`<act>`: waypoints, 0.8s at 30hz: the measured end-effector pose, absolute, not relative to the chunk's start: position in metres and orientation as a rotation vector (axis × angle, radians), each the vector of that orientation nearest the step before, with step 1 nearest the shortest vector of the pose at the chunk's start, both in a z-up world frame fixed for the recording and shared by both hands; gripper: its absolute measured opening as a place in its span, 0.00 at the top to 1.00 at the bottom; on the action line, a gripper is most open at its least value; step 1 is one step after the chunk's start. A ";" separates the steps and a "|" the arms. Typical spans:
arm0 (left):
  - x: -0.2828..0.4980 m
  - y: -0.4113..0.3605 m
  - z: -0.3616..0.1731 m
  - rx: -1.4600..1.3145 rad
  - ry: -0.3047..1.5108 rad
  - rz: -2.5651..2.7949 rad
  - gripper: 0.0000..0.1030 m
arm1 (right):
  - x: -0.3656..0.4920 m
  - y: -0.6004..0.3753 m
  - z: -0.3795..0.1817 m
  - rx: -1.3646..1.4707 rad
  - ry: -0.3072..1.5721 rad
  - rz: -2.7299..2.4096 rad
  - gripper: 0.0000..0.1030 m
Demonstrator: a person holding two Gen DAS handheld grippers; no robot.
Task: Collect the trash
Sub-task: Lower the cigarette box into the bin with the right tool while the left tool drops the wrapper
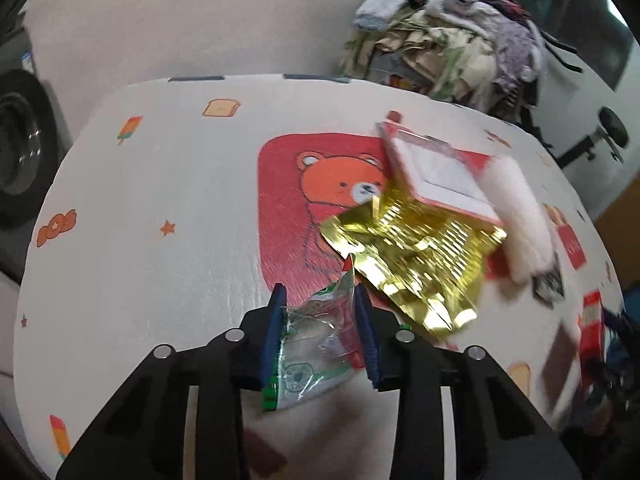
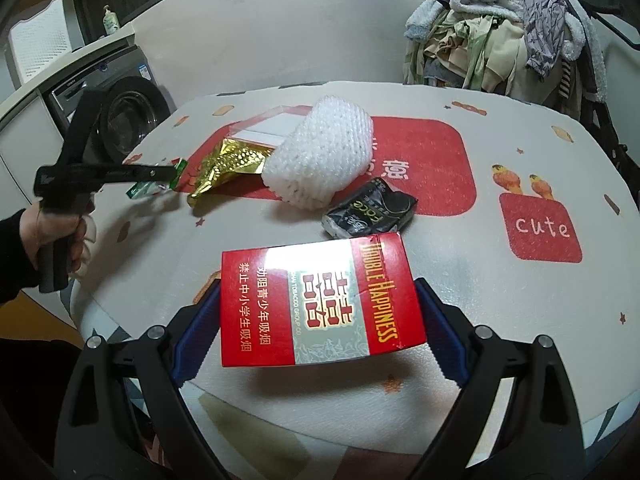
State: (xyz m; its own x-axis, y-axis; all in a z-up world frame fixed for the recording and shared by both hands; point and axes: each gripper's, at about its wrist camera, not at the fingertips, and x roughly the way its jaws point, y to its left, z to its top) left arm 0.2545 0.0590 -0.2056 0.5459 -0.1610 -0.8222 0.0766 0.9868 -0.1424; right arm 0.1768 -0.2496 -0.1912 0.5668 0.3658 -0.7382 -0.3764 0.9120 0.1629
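My left gripper (image 1: 320, 300) is shut on a clear and green plastic wrapper (image 1: 308, 352), held just above the table; it also shows in the right wrist view (image 2: 160, 176) at the left. My right gripper (image 2: 320, 300) is shut on a red cigarette box (image 2: 320, 304), held above the table's near edge. On the table lie a crumpled gold foil wrapper (image 1: 412, 256) (image 2: 228, 164), a white foam net sleeve (image 2: 320, 156) (image 1: 516, 208), a black tissue packet (image 2: 370, 210) and a flat red-rimmed clear box (image 1: 436, 168) (image 2: 264, 128).
The table has a white cloth with red cartoon patches (image 2: 540, 228). A heap of clothes (image 2: 508, 28) (image 1: 448, 36) stands behind it on the right. A washing machine (image 2: 128, 108) is at the left rear.
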 end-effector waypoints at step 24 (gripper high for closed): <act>0.089 -0.010 -0.155 -0.070 0.907 -0.355 0.68 | 0.089 -0.258 -0.156 -0.068 0.822 0.430 0.13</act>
